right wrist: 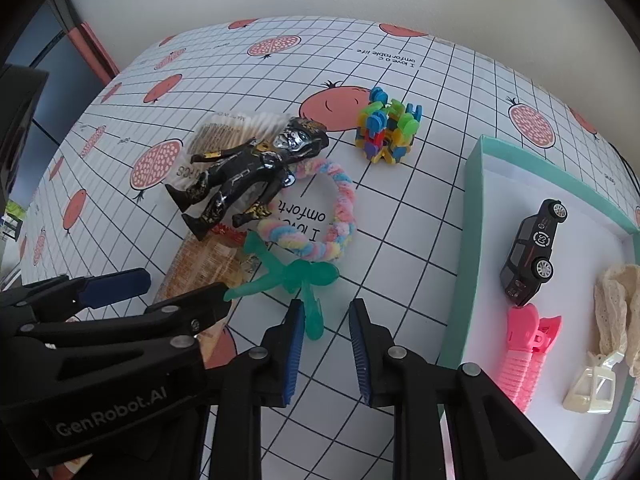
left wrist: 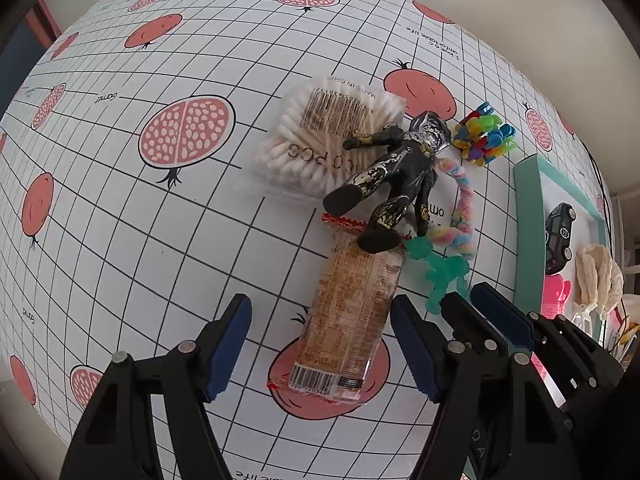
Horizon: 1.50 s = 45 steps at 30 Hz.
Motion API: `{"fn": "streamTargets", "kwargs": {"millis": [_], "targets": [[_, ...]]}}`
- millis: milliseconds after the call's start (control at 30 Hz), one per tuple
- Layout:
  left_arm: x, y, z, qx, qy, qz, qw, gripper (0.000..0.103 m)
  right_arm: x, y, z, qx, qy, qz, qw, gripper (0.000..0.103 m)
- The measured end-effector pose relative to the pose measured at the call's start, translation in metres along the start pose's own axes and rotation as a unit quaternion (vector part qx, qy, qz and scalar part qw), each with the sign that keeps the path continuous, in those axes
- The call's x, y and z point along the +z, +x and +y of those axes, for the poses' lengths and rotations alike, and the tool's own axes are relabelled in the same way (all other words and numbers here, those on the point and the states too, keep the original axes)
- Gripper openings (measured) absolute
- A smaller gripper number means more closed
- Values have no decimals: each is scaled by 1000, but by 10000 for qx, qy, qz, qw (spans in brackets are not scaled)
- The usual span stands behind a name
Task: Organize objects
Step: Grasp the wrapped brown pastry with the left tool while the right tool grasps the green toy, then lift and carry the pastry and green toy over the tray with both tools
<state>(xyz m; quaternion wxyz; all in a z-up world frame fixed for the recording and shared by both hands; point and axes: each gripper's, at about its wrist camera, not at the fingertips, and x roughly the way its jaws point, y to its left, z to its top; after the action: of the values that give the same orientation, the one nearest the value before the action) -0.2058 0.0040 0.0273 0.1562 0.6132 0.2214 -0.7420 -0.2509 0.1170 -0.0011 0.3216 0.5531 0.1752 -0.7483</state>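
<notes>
Snack pack (left wrist: 352, 312), clear wrap w/ barcode, btwn parted left jaws; right jaws parted.

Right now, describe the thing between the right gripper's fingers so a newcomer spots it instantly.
Start at the teal-rimmed tray on the pomegranate-print tablecloth. Just left of it, below the pastel fuzzy ring, lies a translucent green stick-figure toy. One limb reaches between the right gripper's fingers. It is the only see-through, jelly-like green item; the neighbouring black action figure is opaque.
</notes>
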Motion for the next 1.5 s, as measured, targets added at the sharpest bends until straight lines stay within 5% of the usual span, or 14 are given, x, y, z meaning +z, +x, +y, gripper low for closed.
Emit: {"fn": "streamTargets", "kwargs": {"millis": [467, 1200, 1500], "targets": [[-4, -7, 7, 24, 47, -16, 10000, 39, 4, 7, 4, 151, -1, 53, 9999, 10], [-8, -69, 36, -286, -108, -498, 9983, 37, 14, -39, 9, 433, 8, -315, 9986, 10], [22, -65, 25, -379, -201, -908, 9949, 37, 18, -69, 2, 523, 105, -646, 9965, 10]]}}
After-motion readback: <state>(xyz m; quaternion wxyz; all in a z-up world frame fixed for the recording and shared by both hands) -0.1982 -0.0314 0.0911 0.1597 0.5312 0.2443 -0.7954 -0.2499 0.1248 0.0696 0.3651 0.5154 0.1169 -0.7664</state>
